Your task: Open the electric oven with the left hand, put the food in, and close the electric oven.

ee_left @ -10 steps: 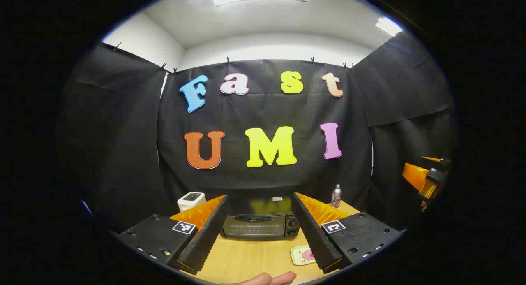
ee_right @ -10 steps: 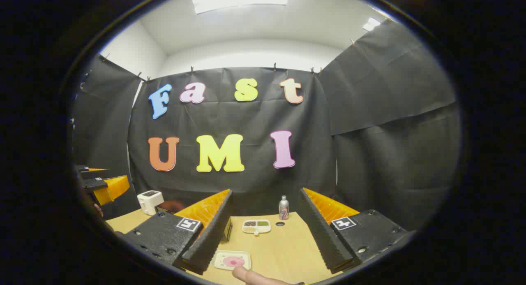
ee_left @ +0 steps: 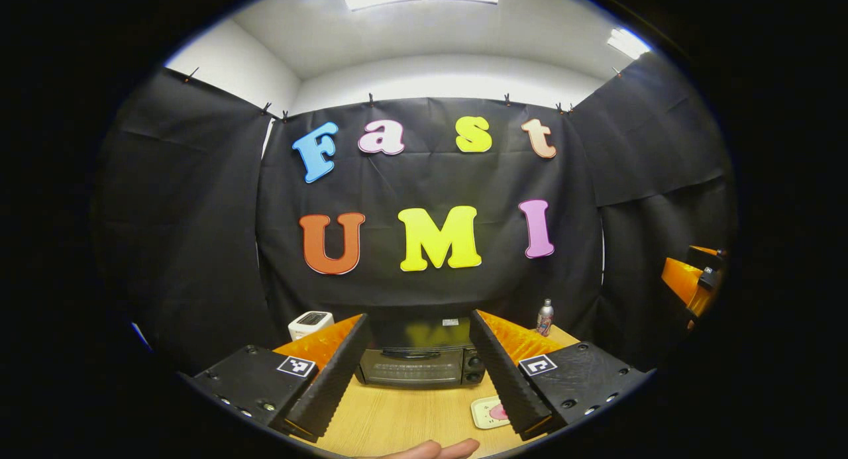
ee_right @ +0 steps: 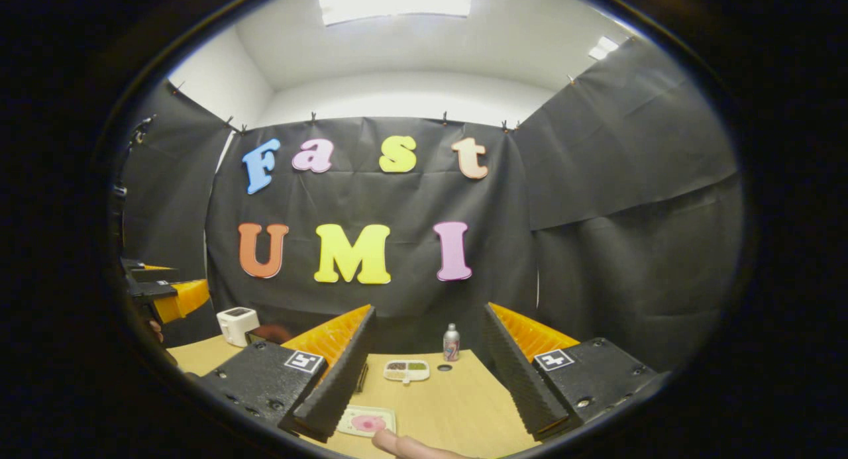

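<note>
Fingers, left gripper (ee_left: 416, 379): spread wide, nothing held, raised above the table (ee_left: 397, 419).
Fingers, right gripper (ee_right: 424, 379): spread wide, nothing held, raised above the table.
Electric oven (ee_left: 417, 363): at the table's far edge against the booth wall, door shut, handle bar running crosswise along the door's top; framed dead ahead between the left gripper's fingers (ee_left: 324, 386), apart from them.
Food: pink item on a small pale tray (ee_right: 366, 422) at the table's near edge, just in front of the right gripper; seen also beside the left gripper's right finger.
Key relation: oven straight ahead of the left gripper, handle's long axis across the line of approach; left gripper judged the nearer to the door, right gripper the nearer to the food.
Other items: white appliance (ee_left: 309, 324) left of the oven; slim can (ee_left: 544, 317) to its right; divided dish (ee_right: 406, 370) mid-table.
Stage, judged: opening not yet begun.
</note>
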Tool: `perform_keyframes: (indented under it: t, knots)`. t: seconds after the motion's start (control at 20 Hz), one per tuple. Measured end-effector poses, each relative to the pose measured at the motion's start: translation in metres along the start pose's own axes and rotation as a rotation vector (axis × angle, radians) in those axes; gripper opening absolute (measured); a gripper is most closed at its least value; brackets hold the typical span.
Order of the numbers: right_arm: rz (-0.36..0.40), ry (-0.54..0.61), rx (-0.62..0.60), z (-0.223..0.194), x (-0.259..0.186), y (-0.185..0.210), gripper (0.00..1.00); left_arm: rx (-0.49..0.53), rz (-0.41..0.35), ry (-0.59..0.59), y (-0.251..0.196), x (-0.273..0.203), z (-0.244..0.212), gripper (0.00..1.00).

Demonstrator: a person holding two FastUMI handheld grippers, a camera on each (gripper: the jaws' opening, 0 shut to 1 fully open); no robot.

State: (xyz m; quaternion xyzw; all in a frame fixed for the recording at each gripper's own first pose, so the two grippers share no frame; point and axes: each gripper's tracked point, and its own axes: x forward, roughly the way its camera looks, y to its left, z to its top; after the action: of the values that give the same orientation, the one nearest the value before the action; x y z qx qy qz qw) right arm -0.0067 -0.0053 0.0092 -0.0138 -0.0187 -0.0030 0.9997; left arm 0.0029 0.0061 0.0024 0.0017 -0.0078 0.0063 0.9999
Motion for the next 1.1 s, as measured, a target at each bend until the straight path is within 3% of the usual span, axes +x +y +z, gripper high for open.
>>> perform_keyframes:
  t: [0.3,0.5,0.7,1.1]
  knots:
    - [0.005,-0.025,0.002,0.004,0.007,0.0,0.96,-0.043,-0.002,-0.022,-0.002,0.009,0.004,0.96]
    - [0.007,-0.047,0.013,0.006,0.017,0.001,0.96,-0.083,-0.025,-0.019,-0.006,0.045,-0.002,0.95]
    - [0.014,-0.055,0.033,0.0,0.031,0.005,0.96,-0.081,-0.04,0.026,-0.002,0.079,-0.027,0.95]
    - [0.033,-0.018,0.028,-0.037,0.055,0.005,0.96,-0.022,0.012,0.107,0.019,0.148,-0.098,0.95]
